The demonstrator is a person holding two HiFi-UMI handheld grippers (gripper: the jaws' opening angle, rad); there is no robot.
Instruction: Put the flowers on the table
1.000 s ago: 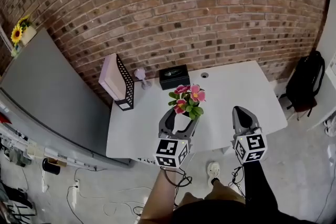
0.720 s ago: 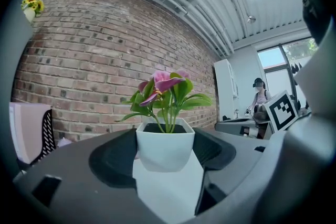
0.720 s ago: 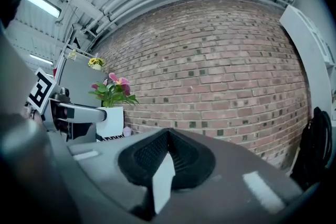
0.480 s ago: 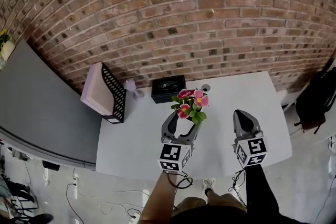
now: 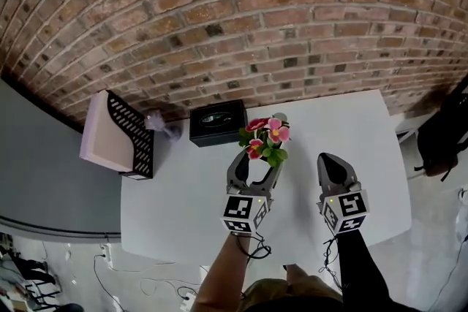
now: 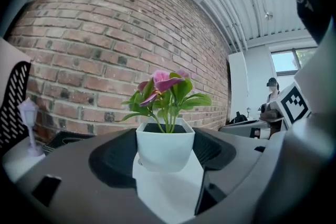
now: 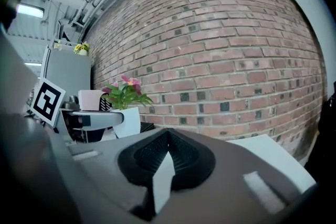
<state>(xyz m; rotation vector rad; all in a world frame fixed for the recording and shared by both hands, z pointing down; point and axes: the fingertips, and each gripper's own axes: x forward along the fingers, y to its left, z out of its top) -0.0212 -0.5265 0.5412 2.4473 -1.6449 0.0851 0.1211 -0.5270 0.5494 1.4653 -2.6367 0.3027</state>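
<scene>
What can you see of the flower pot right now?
The flower pot is small, white, square and tapered, smooth like plastic or glazed ceramic. Dark soil fills it; pink flowers and green leaves rise from it. It stands upright, clamped by its sides between the left tool's jaws, over the white table near the black box. Whether its base touches the table I cannot tell.

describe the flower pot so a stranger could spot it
Below the brick wall stands a white table, and over it the left gripper holds a small white square pot between its fingers. Pink flowers and green leaves set it apart from the black box and mesh rack.
</scene>
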